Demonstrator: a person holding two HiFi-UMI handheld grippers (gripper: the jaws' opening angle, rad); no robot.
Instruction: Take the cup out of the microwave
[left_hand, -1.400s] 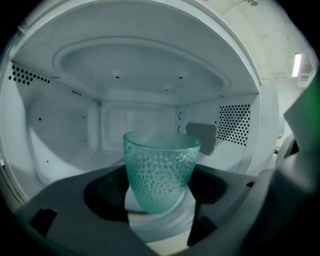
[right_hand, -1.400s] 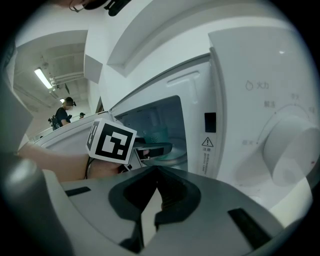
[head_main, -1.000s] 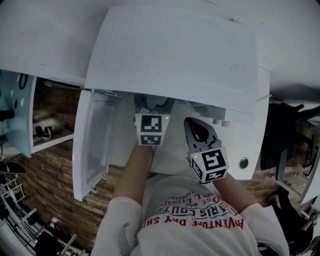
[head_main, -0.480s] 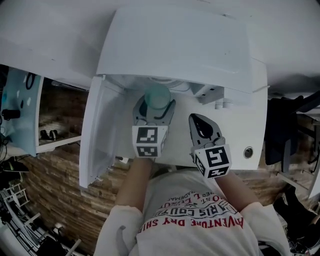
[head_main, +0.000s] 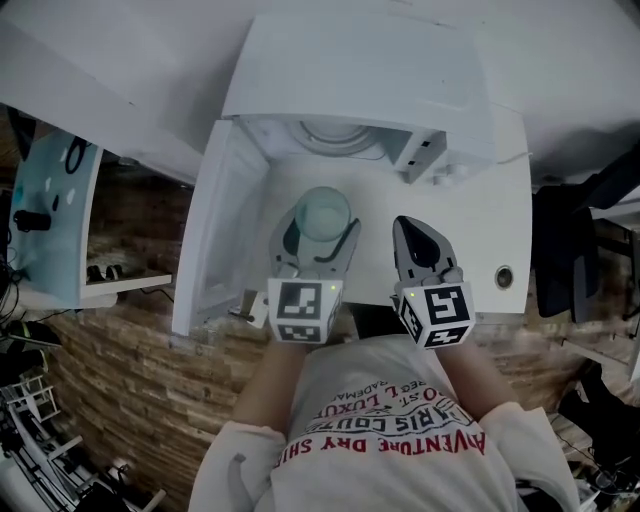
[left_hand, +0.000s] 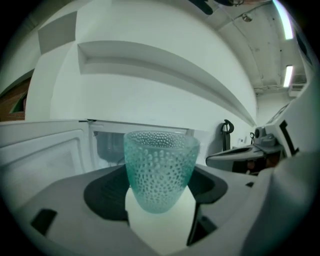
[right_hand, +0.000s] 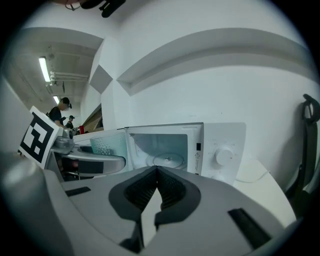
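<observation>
The left tongs (head_main: 318, 243) stand wide, clamped around the green cup (left_hand: 160, 170). They hold it upright just outside the open microwave (head_main: 370, 80), clear of the doorway. The right tongs (right_hand: 156, 175) are closed and empty, kept aside.

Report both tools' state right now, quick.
Left tool: closed on the teal dimpled cup.
Right tool: closed, nothing between its jaws.
</observation>
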